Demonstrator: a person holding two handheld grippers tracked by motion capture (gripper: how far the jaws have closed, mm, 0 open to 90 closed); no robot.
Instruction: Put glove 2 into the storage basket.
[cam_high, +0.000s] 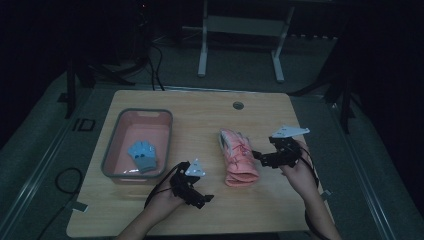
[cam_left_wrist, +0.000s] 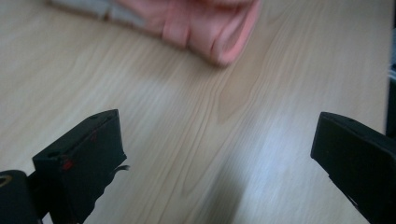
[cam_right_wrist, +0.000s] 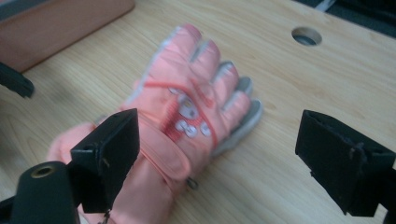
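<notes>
Blue glove (cam_high: 142, 156) is lying in the pink bin (cam_high: 111, 145), probably done; pink glove (cam_high: 238, 157) is waiting on the table (cam_high: 200, 110). Left gripper (cam_high: 200, 199) and right gripper (cam_high: 256, 156) are both gaping wide, holding nothing.

My right gripper (cam_right_wrist: 219, 154) black-jawed, salmon-pink glove (cam_right_wrist: 187, 107) with grey fingertip edging, red cord lines and small white patches, blue-grey glove (cam_high: 142, 155) in my pink, grey-rimmed tray (cam_high: 112, 145), pale wood-grain table (cam_high: 200, 115)
</notes>
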